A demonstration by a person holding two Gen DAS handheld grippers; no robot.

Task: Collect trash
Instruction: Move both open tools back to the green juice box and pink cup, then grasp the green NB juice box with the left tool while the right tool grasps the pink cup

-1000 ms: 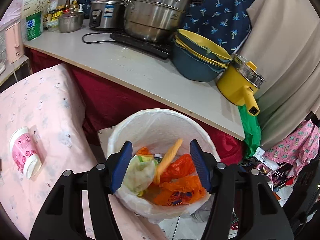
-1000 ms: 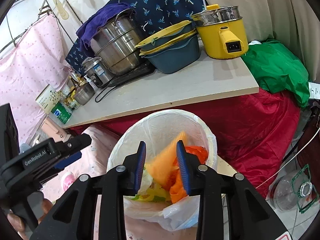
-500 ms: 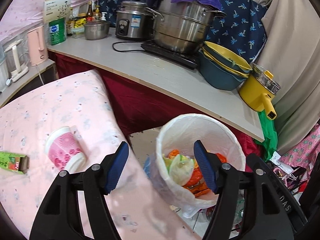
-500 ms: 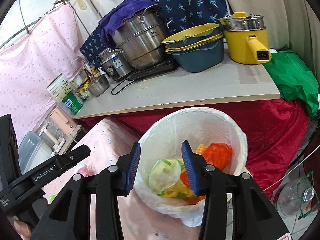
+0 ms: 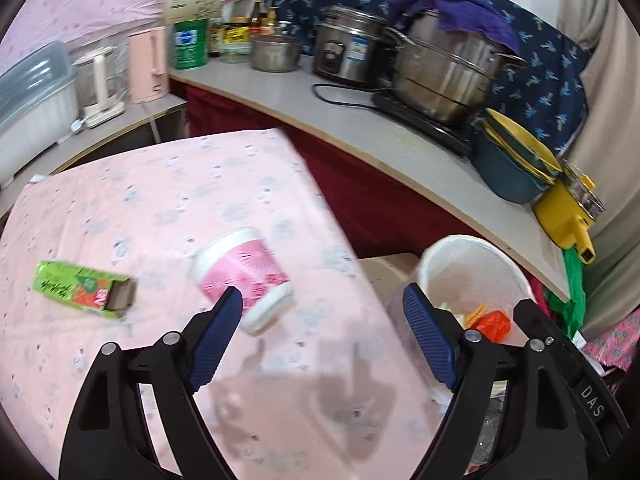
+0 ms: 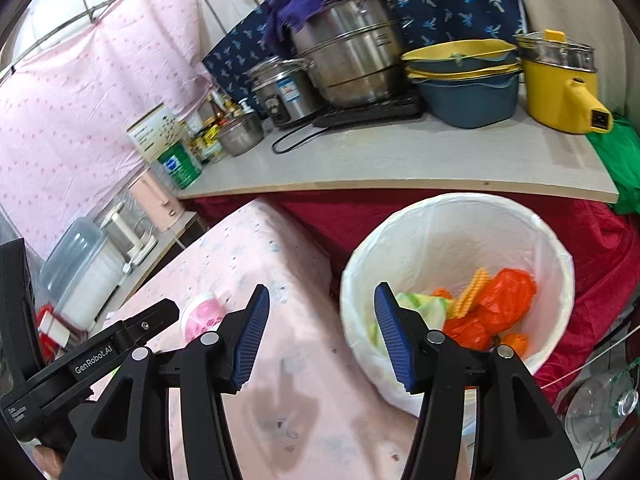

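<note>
Left-wrist and right-wrist views over a table covered with a pink flowered cloth. A paper cup lay on its side on the cloth, its body printed with a pink sunburst pattern and small flowers, its rim and base white; in the left-wrist view it sat just beyond the left finger of the left gripper, whose blue ribbed pads stood wide and were opening, with only cloth between them. Left of the cup, well apart from it, lay a flat green carton with red and white printing, one end flap open to show brown card. At the table's right edge stood a round bin lined with a white plastic bag, the bag folded over the rim; inside lay crumpled orange plastic, a ridged yellow-orange piece and pale green wrapping. The right gripper hovered over the gap between the cloth and the bin, its jaws parted and opening, nothing held between them; its right pad overlapped the bin's near rim in the view. The cup appeared again in the right-wrist view, partly hidden behind the left gripper's black body. Behind, a grey counter carried steel pots, stacked blue-and-yellow bowls and a yellow electric pot.
</note>
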